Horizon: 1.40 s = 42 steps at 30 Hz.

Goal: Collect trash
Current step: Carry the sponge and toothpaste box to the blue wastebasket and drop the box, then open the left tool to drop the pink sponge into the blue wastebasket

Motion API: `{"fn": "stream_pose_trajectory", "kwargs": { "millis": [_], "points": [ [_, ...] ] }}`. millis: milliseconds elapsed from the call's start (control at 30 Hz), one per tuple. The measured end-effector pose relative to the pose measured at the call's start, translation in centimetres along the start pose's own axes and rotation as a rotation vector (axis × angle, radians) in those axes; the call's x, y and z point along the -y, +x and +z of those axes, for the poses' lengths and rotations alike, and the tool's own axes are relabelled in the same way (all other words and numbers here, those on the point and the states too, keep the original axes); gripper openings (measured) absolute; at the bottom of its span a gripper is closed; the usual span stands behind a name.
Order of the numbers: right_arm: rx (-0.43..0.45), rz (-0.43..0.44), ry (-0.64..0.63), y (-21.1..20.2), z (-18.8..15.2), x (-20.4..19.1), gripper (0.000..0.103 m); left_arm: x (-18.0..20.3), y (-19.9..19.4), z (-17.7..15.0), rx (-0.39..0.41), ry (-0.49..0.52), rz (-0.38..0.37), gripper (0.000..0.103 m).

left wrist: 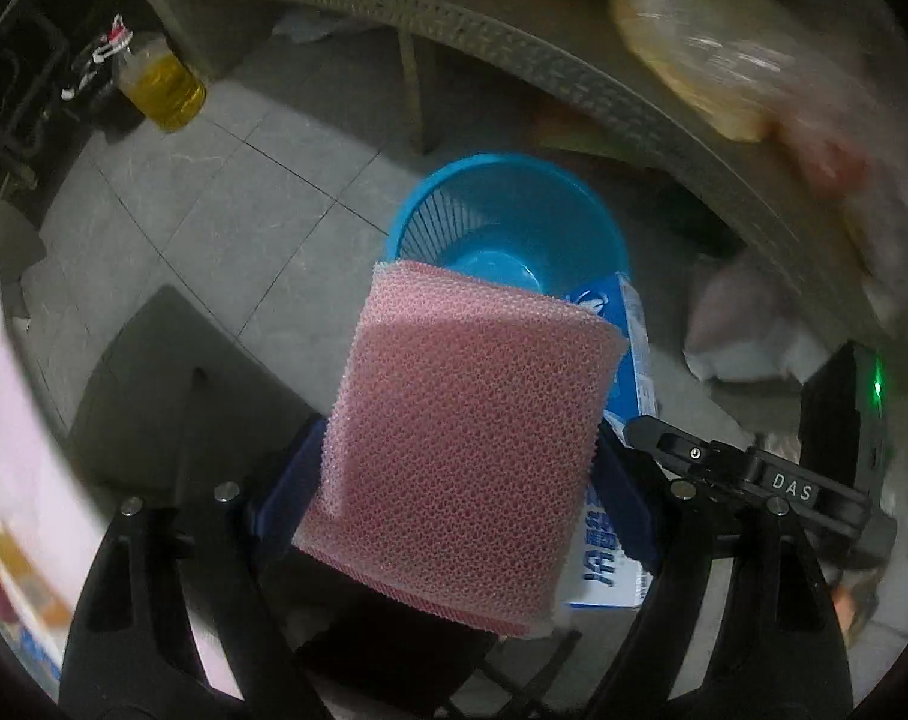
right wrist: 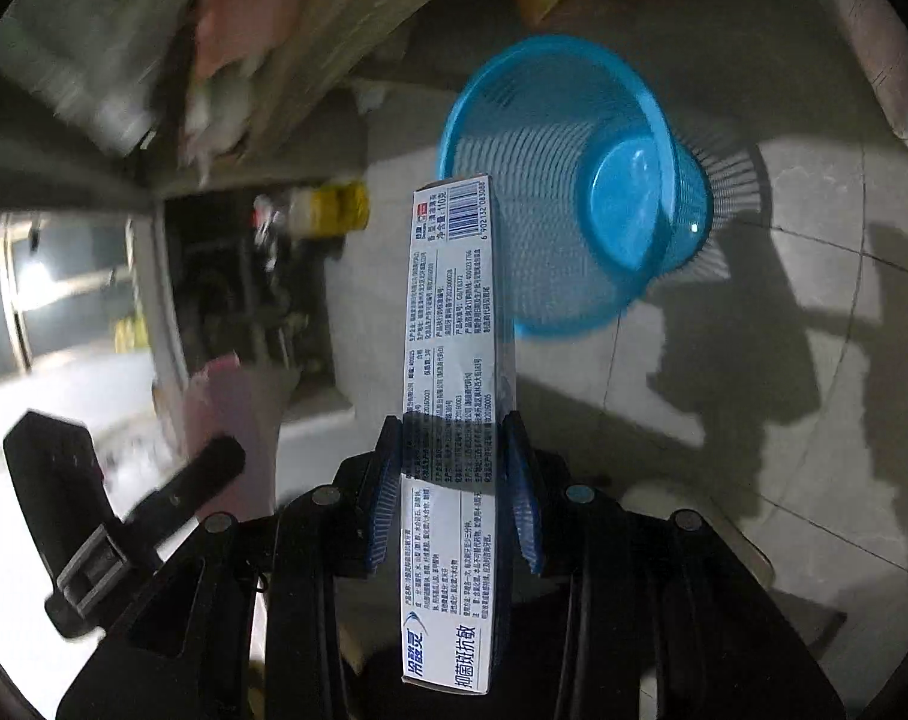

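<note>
Left claw (left wrist: 460, 462) grips the pink sponge (left wrist: 466, 450), right claw (right wrist: 454, 492) clamps the toothpaste box (right wrist: 454, 420), both hovering just short of the blue bin (right wrist: 574, 180), and an early release could drop either beside its rim.

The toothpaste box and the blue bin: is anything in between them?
Nothing: in the right wrist view the toothpaste box, clamped in the right gripper, points at the blue bin with only bare floor tiles between.
</note>
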State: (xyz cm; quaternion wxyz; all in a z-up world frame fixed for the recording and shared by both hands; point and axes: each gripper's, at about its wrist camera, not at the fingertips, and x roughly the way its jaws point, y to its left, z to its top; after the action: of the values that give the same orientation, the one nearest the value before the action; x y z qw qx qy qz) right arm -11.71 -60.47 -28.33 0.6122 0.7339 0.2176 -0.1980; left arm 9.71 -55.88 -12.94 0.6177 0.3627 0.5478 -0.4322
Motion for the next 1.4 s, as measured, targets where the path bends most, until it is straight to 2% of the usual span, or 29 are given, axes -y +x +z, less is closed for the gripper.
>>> {"fn": "stream_pose_trajectory", "kwargs": {
  "millis": [67,133,167,300,467,733,933,1133,1300,1400],
  "points": [
    [0.034,0.018,0.062,1.6,2.0,0.7,0.037,-0.4,1.1,2.4,0.025,-0.029,-0.022,0.084],
    [0.056,0.02,0.091,3.0,3.4,1.1,0.064,-0.8,2.1,3.9,0.034,-0.056,-0.011,0.084],
    [0.078,0.018,0.119,3.7,4.1,1.7,0.065,-1.0,2.5,4.5,0.033,-0.066,-0.004,0.084],
    [0.085,0.026,0.181,4.7,3.9,3.7,0.065,-1.8,2.7,4.3,0.044,-0.121,-0.048,0.085],
    [0.091,0.002,0.153,4.4,2.0,4.4,0.065,-2.8,0.8,3.0,0.108,-0.099,-0.044,0.085],
    [0.115,-0.019,0.101,0.6,-1.2,4.8,0.065,-2.4,-2.1,1.5,0.199,-0.084,-0.088,0.085],
    [0.135,0.009,0.095,-2.5,-2.3,5.0,0.065,-1.0,-2.7,3.8,0.216,-0.1,-0.13,0.085],
    [0.145,0.011,0.118,-4.0,-2.6,6.3,0.065,-0.8,-0.6,7.4,0.202,-0.17,-0.165,0.087],
    [0.15,-0.004,0.152,-4.5,-2.3,8.1,0.065,-1.3,1.0,9.6,0.216,-0.287,-0.302,0.09],
    [0.152,-0.011,0.165,-4.7,-2.4,8.8,0.065,-1.2,1.7,9.9,0.225,-0.319,-0.374,0.091]
  ]
}}
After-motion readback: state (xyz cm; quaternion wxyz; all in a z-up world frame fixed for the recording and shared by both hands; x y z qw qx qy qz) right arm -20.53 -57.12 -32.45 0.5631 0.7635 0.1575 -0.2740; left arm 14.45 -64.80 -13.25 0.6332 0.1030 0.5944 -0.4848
